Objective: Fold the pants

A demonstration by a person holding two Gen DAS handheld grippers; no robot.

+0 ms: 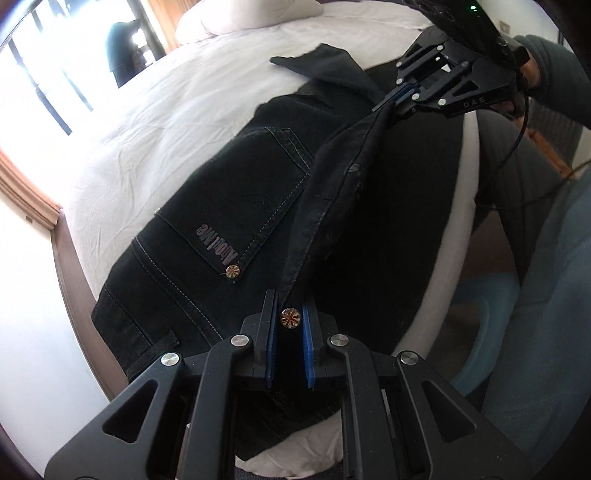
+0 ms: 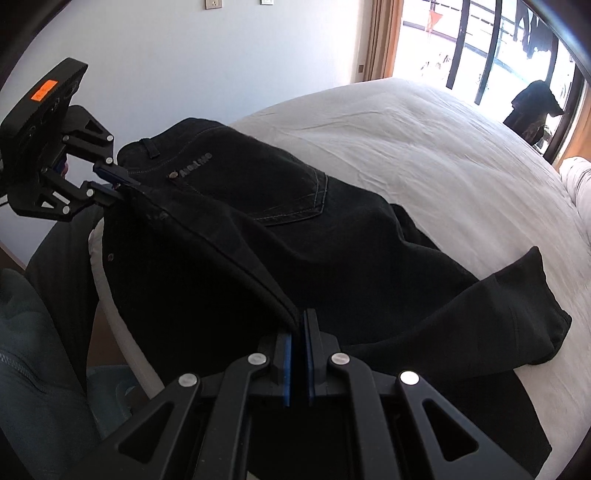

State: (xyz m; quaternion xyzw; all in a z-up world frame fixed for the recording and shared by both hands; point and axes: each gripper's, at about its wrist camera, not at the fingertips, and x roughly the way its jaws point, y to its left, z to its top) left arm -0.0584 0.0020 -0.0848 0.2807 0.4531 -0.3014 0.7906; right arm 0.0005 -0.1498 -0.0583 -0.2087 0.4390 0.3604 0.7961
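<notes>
Black jeans (image 1: 240, 192) lie across the white bed (image 1: 166, 110), back pocket with a printed logo facing up. My left gripper (image 1: 290, 310) is shut on the jeans' edge beside a metal rivet. A taut fold of cloth runs from it up to my right gripper (image 1: 395, 99), also shut on the jeans. In the right wrist view the right gripper (image 2: 298, 325) pinches this raised edge of the jeans (image 2: 332, 229). The left gripper (image 2: 120, 184) holds the other end, near the waistband. A leg end (image 2: 535, 295) lies bent on the bed (image 2: 424, 140) at the right.
A pillow (image 1: 251, 14) lies at the head of the bed. The person's dark-clothed leg (image 1: 517, 166) stands against the bed's near edge (image 1: 461, 192). A glazed balcony door (image 2: 480, 55) is beyond the far side. A white wall (image 2: 184, 55) is behind the left gripper.
</notes>
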